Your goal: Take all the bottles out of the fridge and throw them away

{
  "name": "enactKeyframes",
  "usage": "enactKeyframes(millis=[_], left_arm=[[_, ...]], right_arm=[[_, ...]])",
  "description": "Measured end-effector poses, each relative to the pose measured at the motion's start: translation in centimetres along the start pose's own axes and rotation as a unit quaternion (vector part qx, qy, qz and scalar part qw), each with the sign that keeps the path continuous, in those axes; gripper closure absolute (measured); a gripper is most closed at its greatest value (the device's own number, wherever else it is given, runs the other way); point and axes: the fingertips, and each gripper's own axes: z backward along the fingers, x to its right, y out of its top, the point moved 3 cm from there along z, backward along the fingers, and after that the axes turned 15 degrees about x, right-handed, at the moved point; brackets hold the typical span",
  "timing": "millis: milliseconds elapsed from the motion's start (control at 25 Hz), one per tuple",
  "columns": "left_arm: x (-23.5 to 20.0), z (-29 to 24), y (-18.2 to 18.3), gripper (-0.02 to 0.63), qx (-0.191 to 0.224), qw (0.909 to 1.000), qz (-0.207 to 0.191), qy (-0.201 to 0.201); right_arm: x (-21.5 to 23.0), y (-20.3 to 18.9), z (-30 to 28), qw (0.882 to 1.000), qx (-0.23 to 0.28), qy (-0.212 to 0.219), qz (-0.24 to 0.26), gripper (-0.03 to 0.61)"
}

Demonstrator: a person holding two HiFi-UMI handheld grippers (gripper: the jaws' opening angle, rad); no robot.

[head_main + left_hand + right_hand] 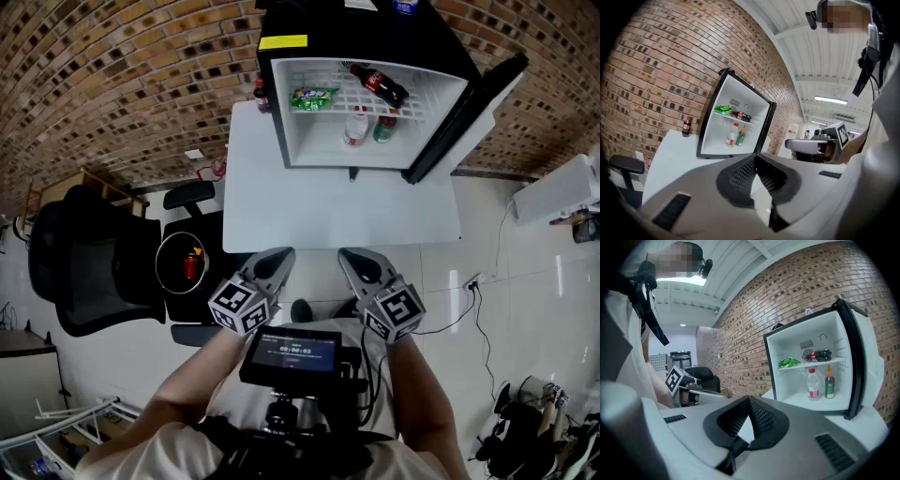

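Presently, approach stage — my left gripper (279,258) and right gripper (352,258) sit closed, empty, short of the open fridge (292,131). Next I must open 1 for the clear bottle (355,128).

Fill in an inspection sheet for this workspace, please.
Surface: white rectangular table, bare in front.
Job's things: black mini fridge, door open; dark cola bottle lying on wire shelf; clear red-capped bottle and green bottle standing below.
Clutter: green snack bag on shelf; small dark bottle beside fridge.
Grippers: left gripper, right gripper both shut, empty.
Cables: black cable on floor, right.
Surroundings: brick wall, black office chair, round bin.
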Motion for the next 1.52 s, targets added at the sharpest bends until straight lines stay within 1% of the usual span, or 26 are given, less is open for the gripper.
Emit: enactKeyframes(millis=[160,360,480,560,760,840,920,960,1000,1040,1120,1200,1360,1520], left_arm=[[-1.1,-0.8,0.1,0.614,-0.004,1.0,0.004,0.003],[-1.8,-3.2,-0.3,0.614,-0.026,0.9996,0.009,0.003],[-3.2,-4.8,-0.2,0.614,-0.033,0.9993,0.005,0.017],[-4.3,-6.0,0.1,0.614,-0.034,0.9992,-0.006,0.022],[-5.8,-10.5,1.9,0.614,-0.033,0.9985,-0.019,0.04],[-5.6,-12.3,2.5,0.614,-0.039,0.9981,-0.02,0.044],[-5.9,-13.6,2.8,0.614,-0.045,0.9974,-0.022,0.052],[-6.2,-14.0,2.9,0.614,-0.048,0.9968,-0.024,0.059],[-6.6,-14.4,3.0,0.614,-0.05,0.9962,-0.025,0.066],[-6.8,-14.7,3.1,0.614,-0.053,0.9955,-0.027,0.074],[-7.2,-14.9,3.2,0.614,-0.057,0.9937,-0.032,0.091],[-7.5,-14.7,3.4,0.614,-0.06,0.9914,-0.035,0.11],[-8.0,-13.5,3.6,0.614,-0.065,0.9844,-0.038,0.159],[-8.4,-12.6,3.4,0.614,-0.069,0.9777,-0.038,0.195]], right_arm=[[0.7,-0.4,-1.0,1.0,-0.006,-0.005,-0.004,0.578],[4.2,-1.6,-2.0,1.0,-0.012,-0.021,-0.014,0.578],[6.5,-2.1,-3.6,1.0,-0.015,-0.012,-0.017,0.578],[8.2,-2.1,-5.0,1.0,-0.016,-0.001,-0.017,0.571],[12.8,-1.1,-8.6,1.0,-0.009,0.018,-0.016,0.561],[15.1,-1.1,-9.6,1.0,-0.008,0.007,-0.012,0.56],[17.9,-1.7,-10.3,1.0,-0.011,-0.026,-0.009,0.553],[19.5,-2.1,-10.6,0.999,-0.017,-0.049,-0.006,0.512],[21.2,-2.7,-10.9,0.997,-0.026,-0.072,-0.001,0.438],[22.9,-3.4,-11.3,0.995,-0.036,-0.095,0.004,0.39],[26.1,-4.7,-12.2,0.99,-0.054,-0.131,0.016,0.32],[28.4,-6.0,-13.9,0.987,-0.068,-0.146,0.027,0.291],[30.4,-8.3,-18.9,0.986,-0.096,-0.132,0.046,0.21],[32.3,-10.0,-21.8,0.983,-0.107,-0.143,0.039,0.209]])
